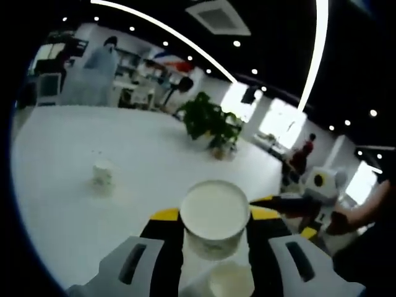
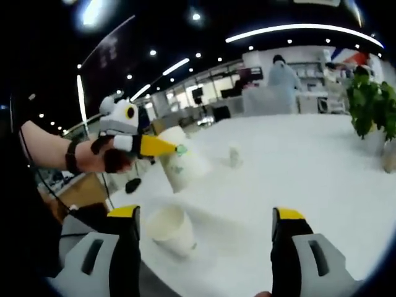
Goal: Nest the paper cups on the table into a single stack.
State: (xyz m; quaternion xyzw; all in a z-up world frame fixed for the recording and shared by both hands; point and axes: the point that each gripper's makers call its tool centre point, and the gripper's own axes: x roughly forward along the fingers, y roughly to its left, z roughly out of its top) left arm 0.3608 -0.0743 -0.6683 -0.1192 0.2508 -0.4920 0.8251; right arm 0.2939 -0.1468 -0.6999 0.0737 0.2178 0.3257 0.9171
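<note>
the left gripper [image 1: 213,247] holds 1 paper cup [image 1: 215,216] between its jaws, lifted above the white surface [image 1: 68,161], with a second cup [image 1: 230,279] directly below it. to nest well, i'd keep the held cup upright, centre it over the lower rim, then lower straight. the right gripper [image 2: 204,241] has its jaws wide with nothing between them, near that lower cup [image 2: 170,230]. the left gripper view shows the potted plant [image 1: 210,124] in full, behind a third, far cup [image 1: 103,176]; the right gripper view shows the held cup's side.
</note>
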